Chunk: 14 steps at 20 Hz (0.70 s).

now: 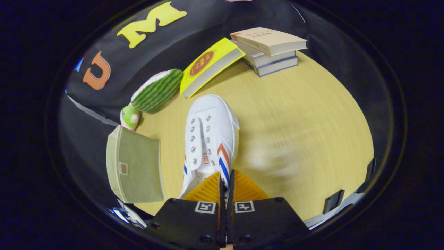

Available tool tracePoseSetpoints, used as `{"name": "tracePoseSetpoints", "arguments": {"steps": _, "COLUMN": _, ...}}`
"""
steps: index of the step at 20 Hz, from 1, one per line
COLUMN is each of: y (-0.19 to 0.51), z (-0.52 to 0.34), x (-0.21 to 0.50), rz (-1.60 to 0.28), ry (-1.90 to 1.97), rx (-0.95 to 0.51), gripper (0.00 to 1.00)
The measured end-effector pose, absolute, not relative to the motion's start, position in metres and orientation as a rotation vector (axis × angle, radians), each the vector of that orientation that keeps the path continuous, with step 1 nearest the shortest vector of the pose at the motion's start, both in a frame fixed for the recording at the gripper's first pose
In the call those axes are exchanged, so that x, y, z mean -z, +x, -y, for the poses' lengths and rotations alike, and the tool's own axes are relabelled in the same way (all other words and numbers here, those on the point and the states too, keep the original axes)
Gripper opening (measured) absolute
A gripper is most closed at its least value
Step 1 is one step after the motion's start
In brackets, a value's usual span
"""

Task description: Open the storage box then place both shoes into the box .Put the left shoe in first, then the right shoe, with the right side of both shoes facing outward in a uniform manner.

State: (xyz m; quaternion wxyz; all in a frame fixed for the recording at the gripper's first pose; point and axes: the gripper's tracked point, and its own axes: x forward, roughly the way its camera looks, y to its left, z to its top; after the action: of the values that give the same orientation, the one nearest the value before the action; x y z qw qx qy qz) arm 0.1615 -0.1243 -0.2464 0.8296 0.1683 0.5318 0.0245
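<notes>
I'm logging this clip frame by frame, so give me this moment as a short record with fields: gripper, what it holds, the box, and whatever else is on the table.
gripper: gripper with jaws closed on the heel rim of the white shoe
shoe: toe points away from the jaws, red and blue stripes on its side
storage box: green box just beside the shoe, standing on the table
table: wooden top
other items: watermelon plush, yellow book leaning on a stack of books

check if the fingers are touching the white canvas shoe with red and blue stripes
Touching. The gripper view shows the orange ribbed fingers closed almost together on the heel rim of the white canvas shoe with red and blue stripes, its fabric pinched between them.
</notes>
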Motion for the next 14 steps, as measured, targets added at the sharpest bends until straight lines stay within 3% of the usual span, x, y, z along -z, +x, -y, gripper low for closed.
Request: {"name": "tracePoseSetpoints", "arguments": {"steps": 14, "y": 0.128, "z": -0.103, "x": 0.126, "rz": -0.964, "ry": 0.417, "rx": -0.31, "gripper": 0.06}}
